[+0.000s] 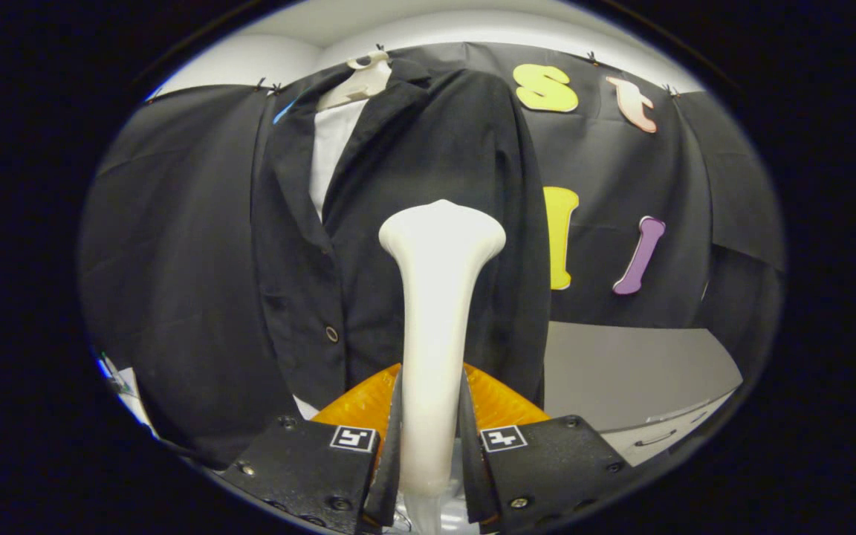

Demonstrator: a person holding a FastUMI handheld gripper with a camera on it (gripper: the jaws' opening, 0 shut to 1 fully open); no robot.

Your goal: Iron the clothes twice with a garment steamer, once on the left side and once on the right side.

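Gripper view: the gripper [430, 427] clamps the white garment steamer [437, 312] by its handle, both fingers [387, 438] pressing its sides. The steamer head flares upward in front of the black jacket [413, 171]. The jacket hangs on a white hanger [360, 80], directly beyond the steamer, its button [332, 334] left of the handle.

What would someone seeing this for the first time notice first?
The white garment steamer stands out most: it rises upright, clamped between the fingers of the gripper, its flared head against the dark fabric. Just beyond it hangs a black jacket on a white hanger, a white shirt showing at its open collar.
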